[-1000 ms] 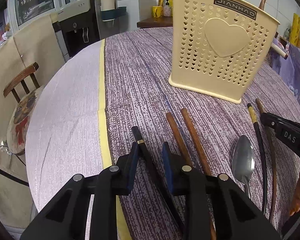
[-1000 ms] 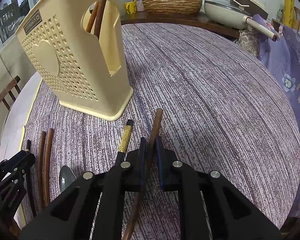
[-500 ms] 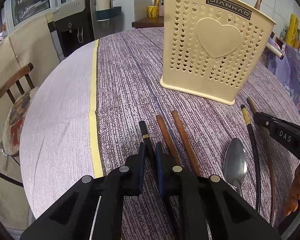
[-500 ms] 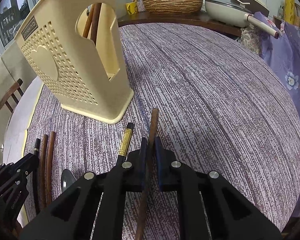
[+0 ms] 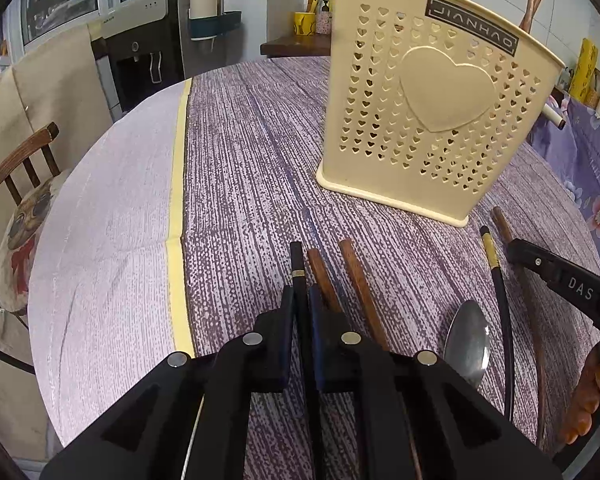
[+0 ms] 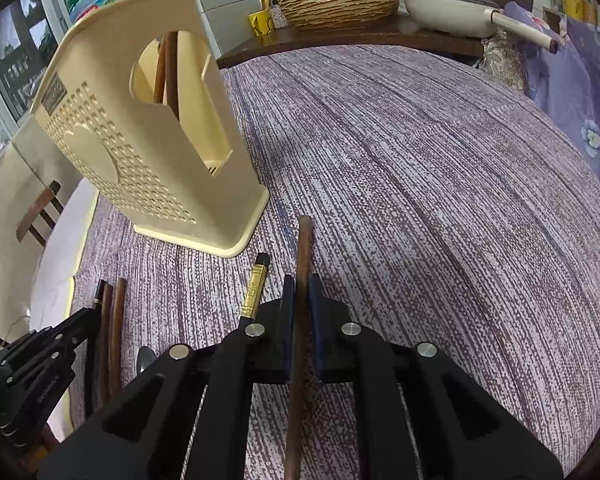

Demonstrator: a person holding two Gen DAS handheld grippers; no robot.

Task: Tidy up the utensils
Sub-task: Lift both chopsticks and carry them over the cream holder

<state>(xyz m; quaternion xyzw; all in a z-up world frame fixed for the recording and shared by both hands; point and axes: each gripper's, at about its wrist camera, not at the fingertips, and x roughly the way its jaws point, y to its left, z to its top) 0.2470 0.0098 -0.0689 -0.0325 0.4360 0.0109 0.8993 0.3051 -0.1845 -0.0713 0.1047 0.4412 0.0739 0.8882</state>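
My left gripper (image 5: 302,300) is shut on a black chopstick (image 5: 297,264) with a gold band, its end sticking out past the pads. Two brown chopsticks (image 5: 354,276) lie just right of it on the purple tablecloth. A metal spoon (image 5: 467,342) and another black chopstick (image 5: 494,264) lie further right. My right gripper (image 6: 301,292) is shut on a brown chopstick (image 6: 303,248), which is lifted and points away from me. A black chopstick with a gold section (image 6: 255,286) lies left of it. The cream perforated utensil holder (image 5: 428,108) (image 6: 140,140) stands upright behind, with brown chopsticks (image 6: 168,64) inside.
The round table (image 5: 112,208) ends at left, with a wooden chair (image 5: 24,160) beside it. A wooden shelf (image 6: 340,36) behind holds a wicker basket (image 6: 338,0), a pan (image 6: 452,12) and a yellow mug (image 6: 262,22). Purple floral cloth (image 6: 576,80) hangs at right.
The left gripper closed onto the black chopstick. The right gripper, holding the brown chopstick throughout, rolled a little and raised its far end off the cloth.
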